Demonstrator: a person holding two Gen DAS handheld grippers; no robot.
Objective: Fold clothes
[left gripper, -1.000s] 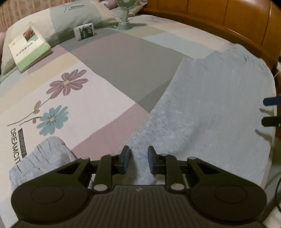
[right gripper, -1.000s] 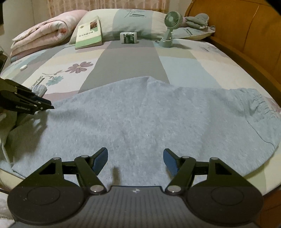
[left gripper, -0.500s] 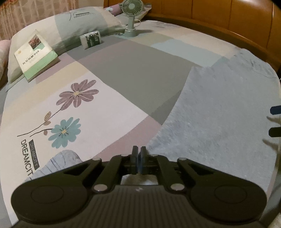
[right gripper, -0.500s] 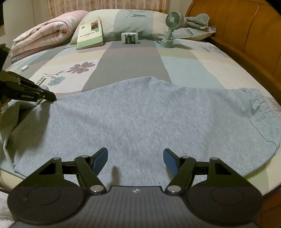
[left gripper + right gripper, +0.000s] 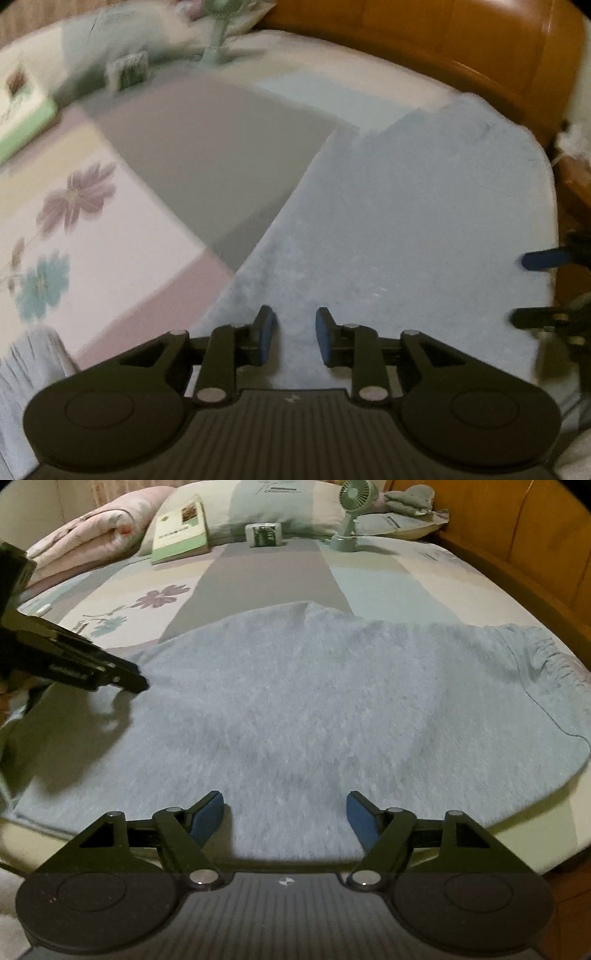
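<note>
A grey garment (image 5: 314, 701) lies spread flat across the lower half of the bed (image 5: 388, 587), whose patchwork sheet carries printed flowers at centre left. No writing is legible: the book (image 5: 181, 528) and the small packet (image 5: 265, 534) near the pillows at the top are too small to read. A green fan (image 5: 351, 513) stands beside them. A wooden bed frame (image 5: 461, 40) curves along the upper right. The left claw (image 5: 291, 332) is slightly parted and empty above the garment's edge; the right claw (image 5: 284, 814) is wide apart, holding nothing.
</note>
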